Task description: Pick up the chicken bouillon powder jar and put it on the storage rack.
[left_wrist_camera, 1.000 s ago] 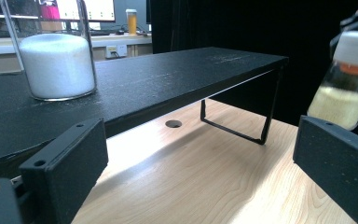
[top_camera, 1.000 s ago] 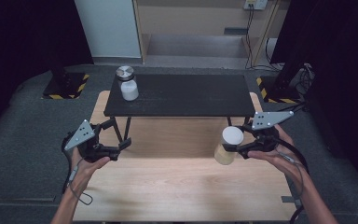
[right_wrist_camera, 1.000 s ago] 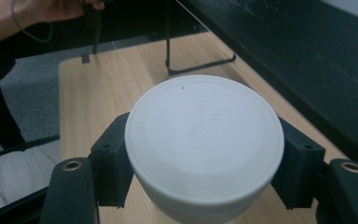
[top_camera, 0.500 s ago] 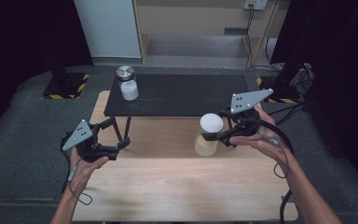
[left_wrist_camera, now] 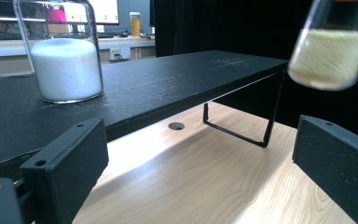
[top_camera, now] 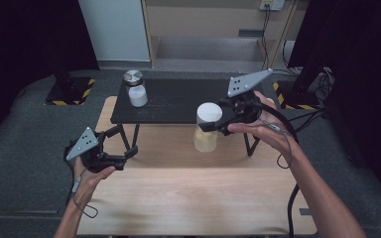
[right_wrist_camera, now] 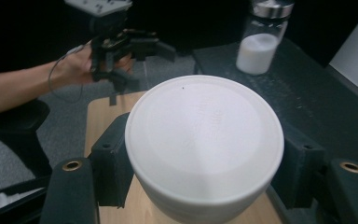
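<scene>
Holding position, left side: the left gripper (top_camera: 129, 144) rests low over the near-left part of the pale wooden table (top_camera: 188, 198), in front of the shelf leg; its two black jaws stand wide apart with nothing between them, as the left gripper view shows.

Standing on the shelf, left end: a clear glass jar with a silver metal lid and white powder inside (top_camera: 136, 89) is upright on the long black metal shelf (top_camera: 178, 101); it is well apart from both grippers.

Carried thing, middle: a clear glass jar with a white round lid and pale yellow grains inside (top_camera: 207, 130) hangs in the air, at the front edge of the black shelf and above the wooden table; in the left gripper view its bottom (left_wrist_camera: 328, 56) is clearly off any surface and a little tilted.

Right side: the right gripper (top_camera: 217, 124) is clamped on this jar just under the white lid (right_wrist_camera: 204, 144), one black jaw on each side of the neck.

Done, as I judge: the yellow-grain jar is picked up and lifted to about the height of the shelf.

Left to do, as I judge: to bring it over the black shelf, set it down upright, probably near the white-powder jar, and let go; this is not yet done.
</scene>
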`<state>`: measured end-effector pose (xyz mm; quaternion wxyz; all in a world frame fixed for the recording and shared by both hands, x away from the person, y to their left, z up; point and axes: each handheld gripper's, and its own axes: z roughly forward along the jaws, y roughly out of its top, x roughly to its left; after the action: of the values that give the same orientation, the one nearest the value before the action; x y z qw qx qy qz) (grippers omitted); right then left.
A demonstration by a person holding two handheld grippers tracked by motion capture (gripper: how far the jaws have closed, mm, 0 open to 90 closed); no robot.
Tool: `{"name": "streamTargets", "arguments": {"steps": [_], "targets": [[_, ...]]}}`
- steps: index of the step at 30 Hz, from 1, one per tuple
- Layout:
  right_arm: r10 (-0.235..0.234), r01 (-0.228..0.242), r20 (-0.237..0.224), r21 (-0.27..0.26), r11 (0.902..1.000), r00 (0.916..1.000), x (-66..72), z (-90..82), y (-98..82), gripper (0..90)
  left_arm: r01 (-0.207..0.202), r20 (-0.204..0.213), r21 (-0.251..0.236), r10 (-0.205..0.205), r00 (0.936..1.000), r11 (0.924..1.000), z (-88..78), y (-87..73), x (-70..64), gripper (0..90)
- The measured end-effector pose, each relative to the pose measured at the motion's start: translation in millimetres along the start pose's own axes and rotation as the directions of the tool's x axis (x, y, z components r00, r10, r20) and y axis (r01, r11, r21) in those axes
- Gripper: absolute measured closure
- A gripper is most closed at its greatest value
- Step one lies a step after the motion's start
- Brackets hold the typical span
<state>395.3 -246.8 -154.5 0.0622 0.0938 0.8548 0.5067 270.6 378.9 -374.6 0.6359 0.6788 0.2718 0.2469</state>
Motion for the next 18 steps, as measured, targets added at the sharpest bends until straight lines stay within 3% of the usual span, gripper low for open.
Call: {"name": "streamTargets", "arguments": {"steps": [4, 7, 10, 15, 18], "targets": [[0.032, -0.032, 0.044, -0.008, 0.9995, 0.9985, -6.2, -4.0, 11.4, 33.5, 0.000, 0.003, 0.003, 0.000, 1.0000, 1.0000, 1.0, 0.0, 0.2, 2.7], [0.040, -0.041, 0.112, 0.003, 0.9992, 0.9929, -7.7, -4.5, 22.2, 33.5, -0.003, 0.004, 0.009, 0.003, 1.0000, 1.0000, 1.6, 0.2, 0.3, 2.7], [0.061, -0.061, 0.147, -0.003, 0.9981, 0.9873, -13.7, -5.5, 27.9, 33.5, 0.010, 0.007, 0.007, -0.010, 0.9999, 0.9999, 2.2, -1.7, 1.7, 2.8], [0.099, -0.096, 0.210, -0.024, 0.9951, 0.9727, -27.0, -8.9, 34.7, 33.5, 0.042, 0.009, -0.011, -0.042, 0.9991, 0.9990, 0.6, -6.8, 5.5, 2.8], [0.126, -0.119, 0.240, -0.044, 0.9919, 0.9625, -36.7, -9.9, 34.5, 33.5, 0.041, 0.009, -0.019, -0.041, 0.9991, 0.9990, -1.2, -6.9, 7.0, 2.7]]}}
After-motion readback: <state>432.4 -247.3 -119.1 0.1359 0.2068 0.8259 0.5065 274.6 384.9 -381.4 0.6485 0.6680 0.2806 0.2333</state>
